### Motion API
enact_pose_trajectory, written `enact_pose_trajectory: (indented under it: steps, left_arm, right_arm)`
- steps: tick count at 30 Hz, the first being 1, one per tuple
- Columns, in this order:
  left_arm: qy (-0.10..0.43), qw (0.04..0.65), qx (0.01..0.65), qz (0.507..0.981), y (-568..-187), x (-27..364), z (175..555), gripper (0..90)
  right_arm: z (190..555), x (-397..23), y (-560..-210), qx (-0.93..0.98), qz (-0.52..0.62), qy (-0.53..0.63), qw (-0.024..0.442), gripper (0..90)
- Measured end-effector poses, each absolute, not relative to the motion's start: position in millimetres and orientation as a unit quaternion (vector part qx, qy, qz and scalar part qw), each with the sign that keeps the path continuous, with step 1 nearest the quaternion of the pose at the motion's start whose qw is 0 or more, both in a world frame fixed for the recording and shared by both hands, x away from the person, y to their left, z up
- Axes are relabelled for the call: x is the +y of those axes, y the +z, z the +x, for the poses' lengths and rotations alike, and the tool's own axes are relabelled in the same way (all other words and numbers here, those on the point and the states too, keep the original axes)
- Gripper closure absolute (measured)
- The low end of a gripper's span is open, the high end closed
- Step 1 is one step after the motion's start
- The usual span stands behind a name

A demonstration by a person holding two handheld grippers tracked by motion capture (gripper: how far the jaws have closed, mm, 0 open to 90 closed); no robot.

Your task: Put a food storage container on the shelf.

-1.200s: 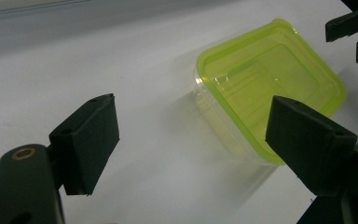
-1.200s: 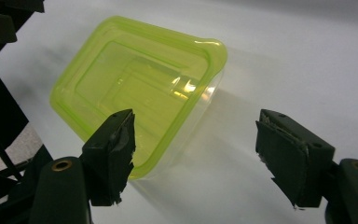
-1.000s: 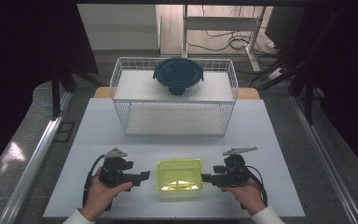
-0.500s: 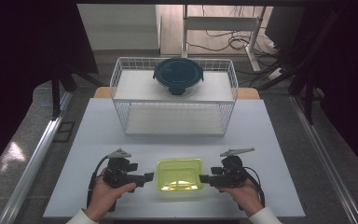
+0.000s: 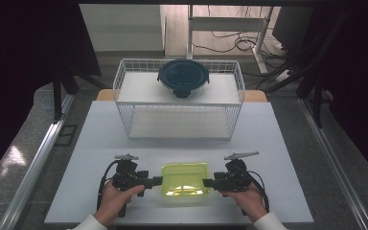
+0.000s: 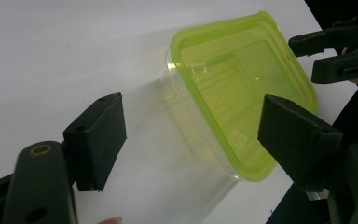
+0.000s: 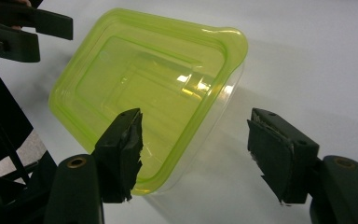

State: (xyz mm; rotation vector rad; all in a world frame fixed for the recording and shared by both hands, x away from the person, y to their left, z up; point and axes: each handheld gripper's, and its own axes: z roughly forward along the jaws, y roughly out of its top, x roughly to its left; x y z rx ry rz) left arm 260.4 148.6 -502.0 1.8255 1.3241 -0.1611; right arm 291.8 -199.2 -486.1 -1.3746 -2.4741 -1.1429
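White counter under me, matte and bare around the work, grey floor on both sides and dark curtains closing in the upper corners of the high view. At upper centre a white wire basket stands on the counter, with a dark round lidded container on its top tier.

Low centre sits the container: clear plastic walls, a translucent lime-green lid with rounded corners and stepped ridges, light glinting off it. My left gripper is at its left edge, my right gripper at its right edge. Both pairs of jaws have just been closing, yet they stand apart, straddling the lid's corners without pressing.
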Motion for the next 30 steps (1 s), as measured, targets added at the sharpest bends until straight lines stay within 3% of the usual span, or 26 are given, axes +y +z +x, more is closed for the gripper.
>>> enact_pose_trajectory:
  steps: [17,24,30]
  left_arm:
    - [-0.12,0.442,0.544,0.703,-518,142,271,41.6]
    - [-0.155,0.448,0.547,0.691,-524,139,272,53.1]
    - [-0.154,0.447,0.555,0.685,-523,139,270,64.0]
  right_arm:
    - [302,-198,-499,-0.779,-0.478,-0.392,0.107,46.8]
    - [304,-201,-505,-0.757,-0.489,-0.404,0.158,55.9]
    - [303,-202,-507,-0.753,-0.497,-0.399,0.163,68.2]
